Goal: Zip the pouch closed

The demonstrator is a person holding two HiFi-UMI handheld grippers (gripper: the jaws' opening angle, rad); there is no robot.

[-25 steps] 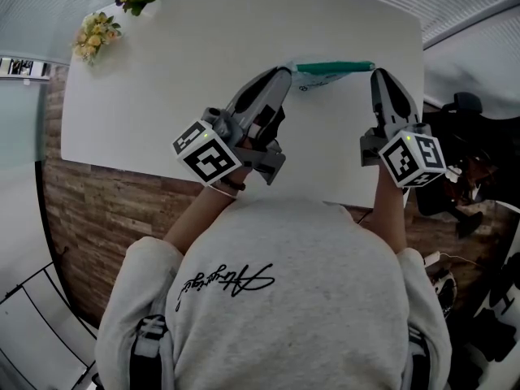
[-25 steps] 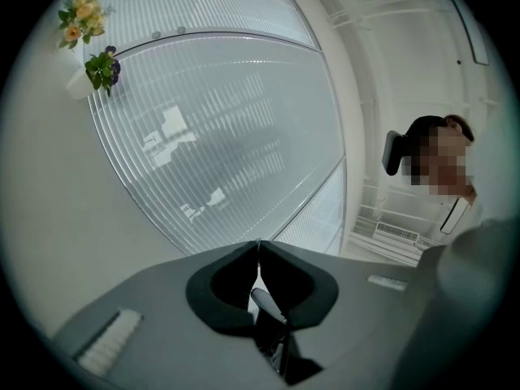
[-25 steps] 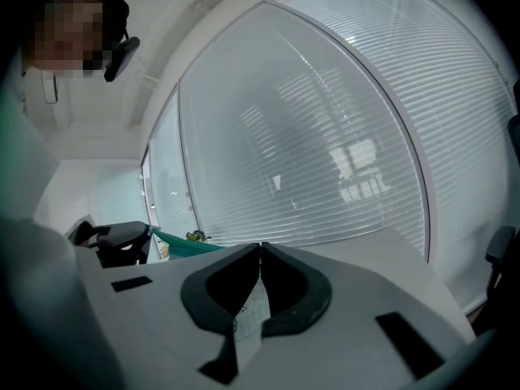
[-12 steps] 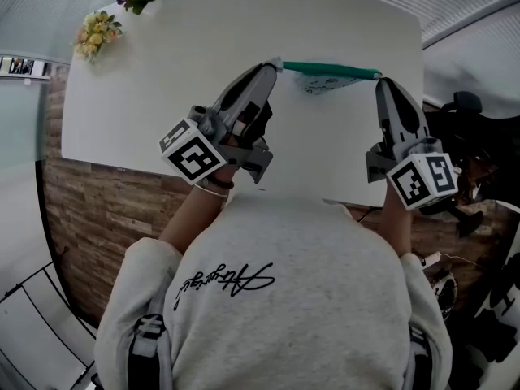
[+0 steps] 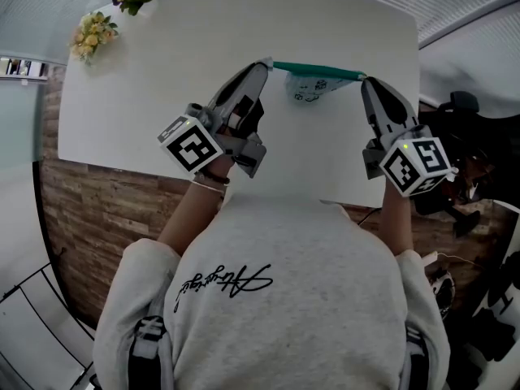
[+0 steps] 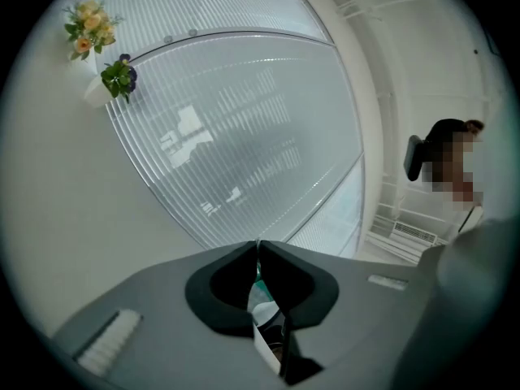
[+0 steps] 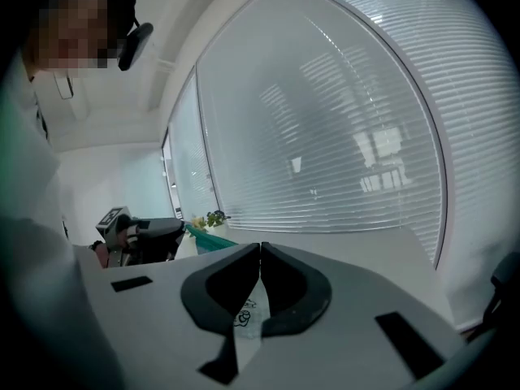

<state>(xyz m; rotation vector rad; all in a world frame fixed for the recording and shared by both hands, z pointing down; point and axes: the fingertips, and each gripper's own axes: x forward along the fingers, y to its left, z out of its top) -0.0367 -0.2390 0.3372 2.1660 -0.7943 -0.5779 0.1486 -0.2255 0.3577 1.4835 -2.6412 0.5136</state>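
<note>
Since a zipper slides best along a taut edge, the left gripper [image 5: 264,65] and right gripper [image 5: 365,82] are each pinching 1 end of the pouch [image 5: 313,86], stretching its green top between them over the white table [image 5: 162,71].

Compared with a second ago, the pouch's [image 5: 309,90] green zip edge [image 5: 317,71] is stretched longer between the left gripper [image 5: 264,62] and right gripper [image 5: 363,80], both now sit further left over the bench [image 5: 154,71], and more printed fabric shows.
</note>
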